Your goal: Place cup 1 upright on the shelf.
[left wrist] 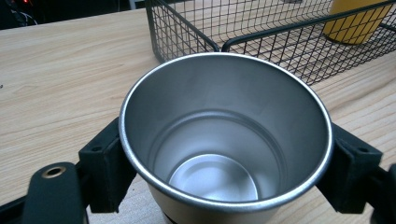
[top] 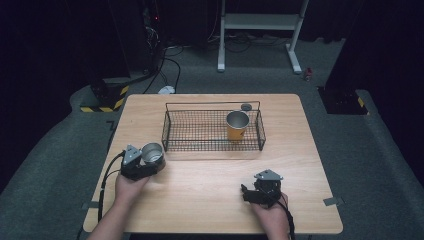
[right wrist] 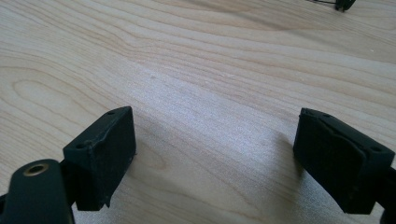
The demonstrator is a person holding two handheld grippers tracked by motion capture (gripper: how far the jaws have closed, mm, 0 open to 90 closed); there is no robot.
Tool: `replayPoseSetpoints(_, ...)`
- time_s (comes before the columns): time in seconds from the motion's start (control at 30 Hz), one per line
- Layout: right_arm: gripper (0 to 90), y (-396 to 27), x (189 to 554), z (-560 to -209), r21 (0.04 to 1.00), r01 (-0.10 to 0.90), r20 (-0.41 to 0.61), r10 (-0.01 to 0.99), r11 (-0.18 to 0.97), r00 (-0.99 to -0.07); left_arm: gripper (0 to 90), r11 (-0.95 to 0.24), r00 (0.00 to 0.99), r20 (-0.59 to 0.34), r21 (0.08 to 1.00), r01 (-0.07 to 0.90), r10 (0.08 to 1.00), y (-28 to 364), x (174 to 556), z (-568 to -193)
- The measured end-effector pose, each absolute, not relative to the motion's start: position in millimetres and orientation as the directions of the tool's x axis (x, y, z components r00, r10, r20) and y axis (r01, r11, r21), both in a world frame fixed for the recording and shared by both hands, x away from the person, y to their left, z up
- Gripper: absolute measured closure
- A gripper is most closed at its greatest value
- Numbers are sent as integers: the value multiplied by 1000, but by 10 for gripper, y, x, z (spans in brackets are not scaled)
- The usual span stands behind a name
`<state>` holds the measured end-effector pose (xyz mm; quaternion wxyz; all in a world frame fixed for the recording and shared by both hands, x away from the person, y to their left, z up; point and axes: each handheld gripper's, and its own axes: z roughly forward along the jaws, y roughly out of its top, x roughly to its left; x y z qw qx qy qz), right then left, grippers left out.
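Observation:
A bare steel cup (top: 152,153) stands upright on the wooden table (top: 210,205), left of centre, just off the front left corner of a black wire basket (top: 212,148). My left gripper (top: 150,162) is shut on the steel cup (left wrist: 224,140), one black pad pressing each side below the rim. The cup is empty inside. A yellow cup with a steel lining (top: 237,125) stands upright in the basket's right half. My right gripper (top: 247,192) rests low at the table's front right, and in its own view the right gripper (right wrist: 215,154) is open over bare wood.
The basket (left wrist: 261,42) lies just behind the held cup, with the yellow cup (left wrist: 357,23) in its far part. A small dark round object (top: 246,106) sits behind the basket's back rim. Beyond the table stand a white frame (top: 260,22) and cables on the floor.

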<state>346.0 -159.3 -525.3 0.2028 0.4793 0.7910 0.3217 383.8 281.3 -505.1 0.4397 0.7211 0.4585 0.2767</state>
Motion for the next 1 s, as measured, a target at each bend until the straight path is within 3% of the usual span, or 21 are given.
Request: replayPoseSetpoints(1.0,130,-1593,3460,-5253,703,628,-11,889,333,-459,187,-159,476,-42,914,374,879,2738,3646,-4876)
